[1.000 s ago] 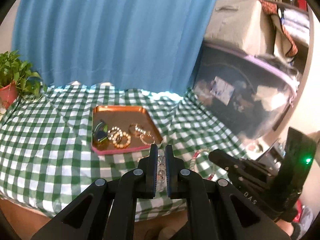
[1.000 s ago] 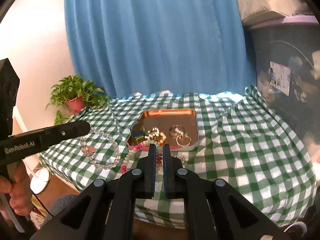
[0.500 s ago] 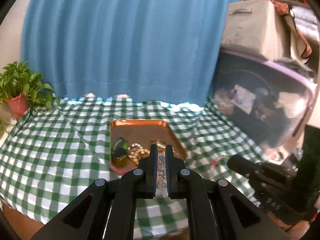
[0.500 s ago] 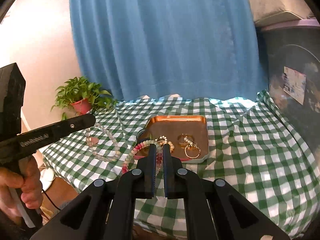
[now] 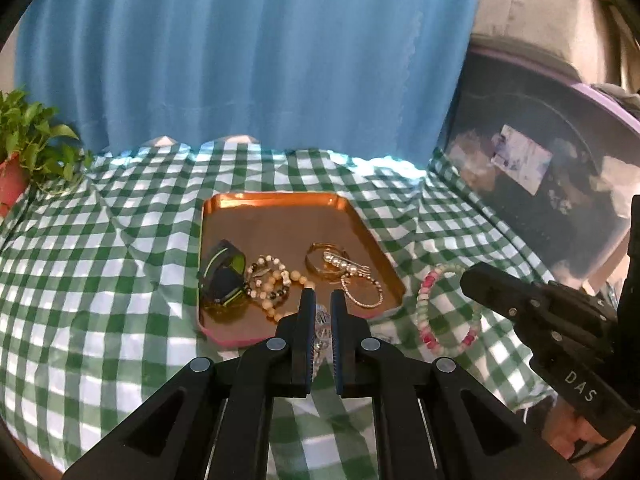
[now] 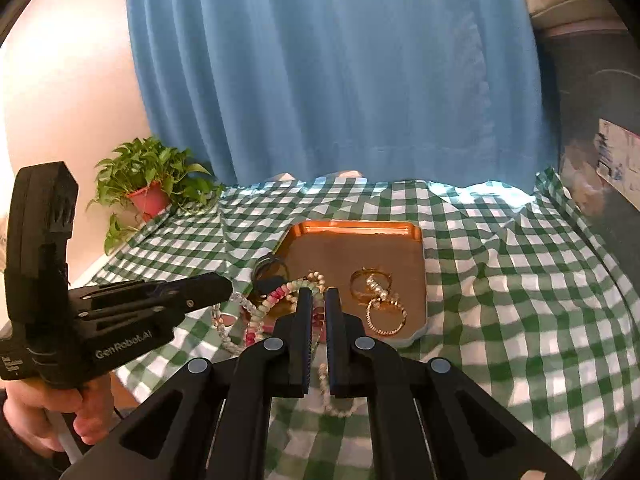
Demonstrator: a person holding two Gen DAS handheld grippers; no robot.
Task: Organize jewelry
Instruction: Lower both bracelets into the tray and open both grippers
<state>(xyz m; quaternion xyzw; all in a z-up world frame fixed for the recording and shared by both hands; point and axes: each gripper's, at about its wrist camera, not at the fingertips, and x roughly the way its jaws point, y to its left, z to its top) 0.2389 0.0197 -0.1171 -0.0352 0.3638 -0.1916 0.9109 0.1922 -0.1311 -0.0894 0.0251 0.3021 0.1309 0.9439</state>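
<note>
Landmark: copper tray (image 5: 362,236), sitting on the green-and-white checked cloth (image 5: 100,264).

Far left of the tray, at the cloth's edge, a potted plant (image 6: 150,184) in a red pot is standing in front of the blue curtain (image 5: 248,52).

Inside the tray, at its left side: a dark band with green stripes (image 5: 224,276) is resting against the rim. Just right of it a cluster of beaded bracelets (image 5: 272,284) is lying, then gold bangles with a pearl clip (image 5: 334,262), and a thin chain hoop (image 5: 362,294) near the tray's front right corner.

At the tray's front edge, the left gripper (image 5: 320,312) is hanging with its jaws nearly closed, pinching a clear crystal bead bracelet (image 5: 322,330); the strand is dangling below the tips, seen also in the right wrist view (image 6: 228,320).

Right of the tray, off its front right corner, the right gripper (image 6: 316,300) is holding a pink-and-white beaded bracelet (image 5: 440,308), jaws almost shut on the strand; the loop is hanging above the cloth, not inside the tray.

Further right of the tray, a large dark storage bin (image 5: 552,184) with a purple lid is standing.
</note>
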